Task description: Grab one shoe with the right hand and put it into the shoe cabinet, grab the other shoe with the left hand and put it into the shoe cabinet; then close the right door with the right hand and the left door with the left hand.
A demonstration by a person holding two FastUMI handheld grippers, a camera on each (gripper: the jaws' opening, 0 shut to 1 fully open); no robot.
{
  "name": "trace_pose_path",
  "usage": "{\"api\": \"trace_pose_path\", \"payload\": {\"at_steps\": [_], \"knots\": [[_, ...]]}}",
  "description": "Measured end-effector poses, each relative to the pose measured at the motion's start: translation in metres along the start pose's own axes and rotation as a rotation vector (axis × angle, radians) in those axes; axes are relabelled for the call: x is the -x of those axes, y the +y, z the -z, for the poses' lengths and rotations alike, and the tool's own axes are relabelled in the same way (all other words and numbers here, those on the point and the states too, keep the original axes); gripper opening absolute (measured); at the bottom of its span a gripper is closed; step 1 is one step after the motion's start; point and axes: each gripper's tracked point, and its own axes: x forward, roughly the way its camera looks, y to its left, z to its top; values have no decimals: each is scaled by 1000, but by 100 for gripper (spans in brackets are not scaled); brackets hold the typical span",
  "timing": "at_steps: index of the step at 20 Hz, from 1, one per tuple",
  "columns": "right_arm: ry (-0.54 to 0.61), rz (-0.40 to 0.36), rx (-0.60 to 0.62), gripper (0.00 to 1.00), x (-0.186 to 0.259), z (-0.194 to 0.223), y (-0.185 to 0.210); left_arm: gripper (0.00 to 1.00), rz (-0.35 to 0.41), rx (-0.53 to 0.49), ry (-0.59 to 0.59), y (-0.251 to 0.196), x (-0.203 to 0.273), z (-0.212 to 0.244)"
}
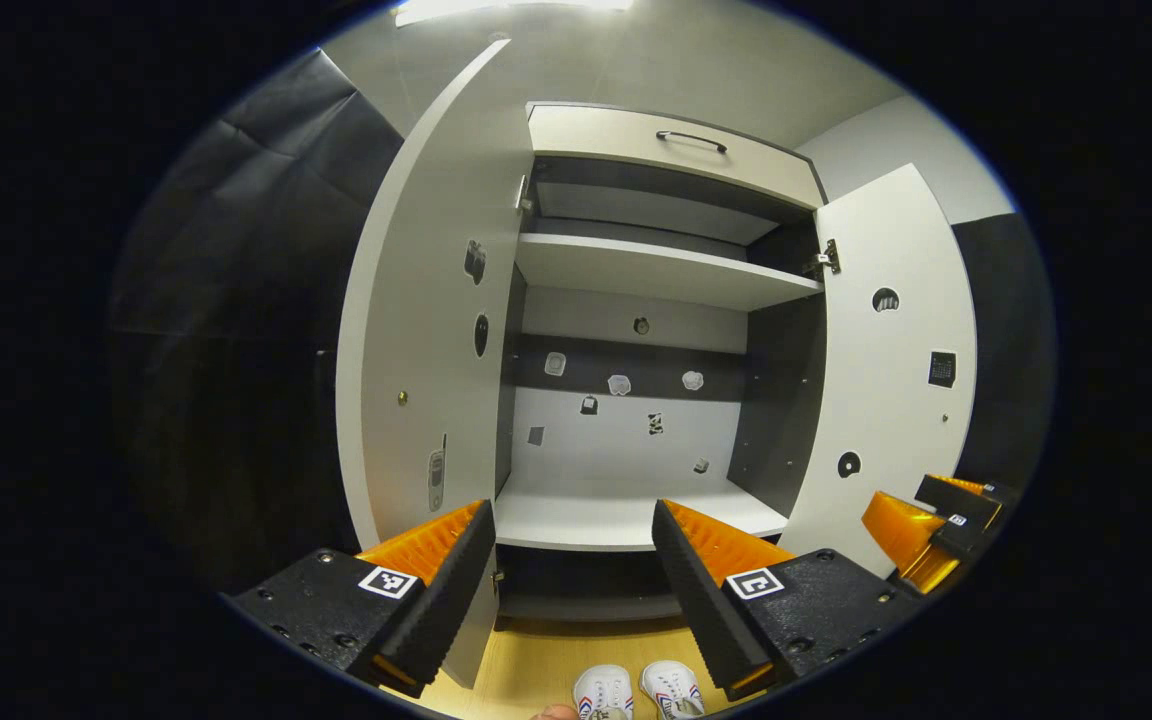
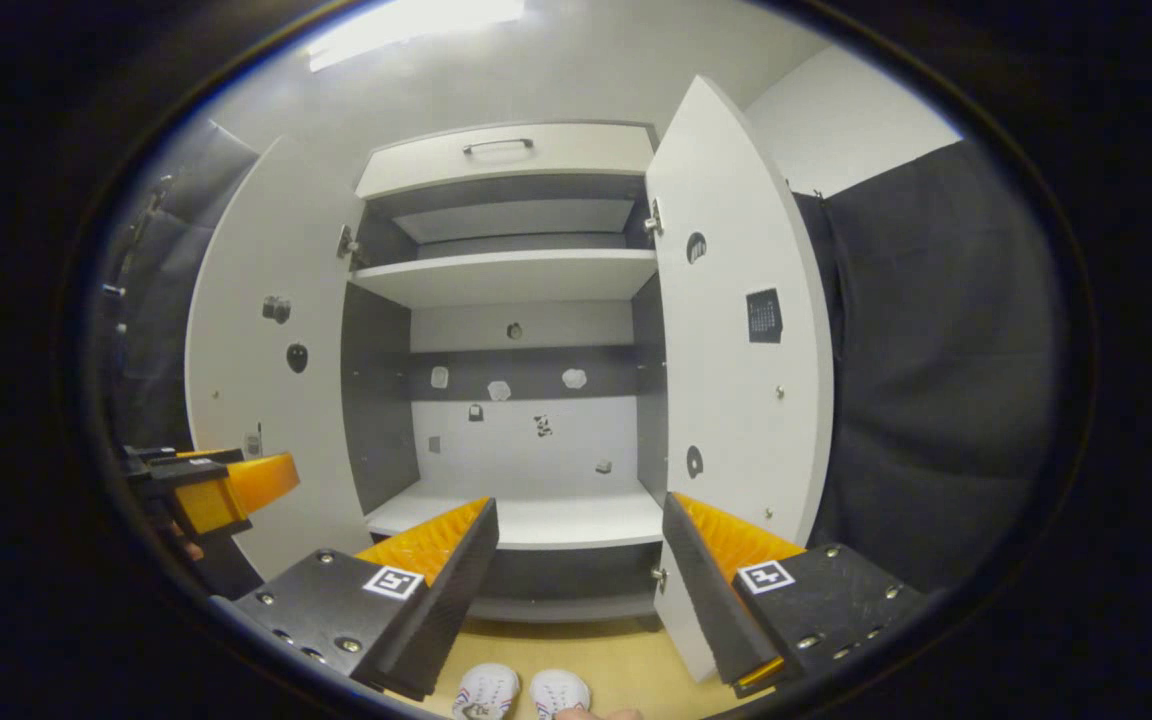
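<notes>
A white shoe cabinet stands ahead with both doors swung wide: the left door and the right door. Two white shoes sit side by side on the wooden floor below the cabinet, at the bottom edge of both views. My left gripper is open and holds nothing, raised in front of the lower shelf. My right gripper is likewise open with nothing between its fingers. The right gripper shows at the far right of the left gripper view, the left gripper at the left of the right gripper view.
Inside the cabinet are a lower shelf, an upper shelf and a top drawer with a handle. Small stickers dot the back panel and doors. Dark cloth walls flank the cabinet on both sides.
</notes>
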Motion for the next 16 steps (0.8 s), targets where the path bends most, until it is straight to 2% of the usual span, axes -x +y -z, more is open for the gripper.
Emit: {"api": "trace_pose_path", "payload": {"at_steps": [1, 2, 3, 4, 5, 7, 8, 9, 12, 13, 14, 16], "knots": [[23, -4, -1, 98, -1, 10, 2, 93, -2, 0, -2, 1, 1, -1], [53, -11, 0, 98, -4, 26, 4, 96, -3, -1, -2, 2, 2, -1], [94, -14, 2, 98, -6, 42, 5, 93, -4, 0, -2, 3, 2, -2], [129, -23, 0, 96, -6, 59, 7, 96, -5, 0, -3, 4, 3, -2], [166, -29, 0, 99, -7, 78, 9, 96, -8, -1, -4, 6, 3, -3], [232, -38, 4, 98, -7, 112, 10, 96, -15, -3, -5, 9, 4, -3], [251, -42, 6, 95, -8, 126, 12, 93, -16, -3, -5, 10, 5, -1], [270, -43, 12, 89, -10, 140, 11, 96, -19, -4, 1, 12, 5, 1], [355, -62, 46, 89, -6, 192, 13, 96, -27, -3, 17, 15, 7, 7], [403, -76, 52, 75, -3, 214, 16, 96, -29, -1, 19, 16, 7, 8], [456, -89, 56, 78, -1, 237, 19, 93, -30, 1, 21, 17, 7, 9], [571, -111, 57, 69, 7, 284, 24, 93, -38, -1, 27, 21, 8, 11]]}}
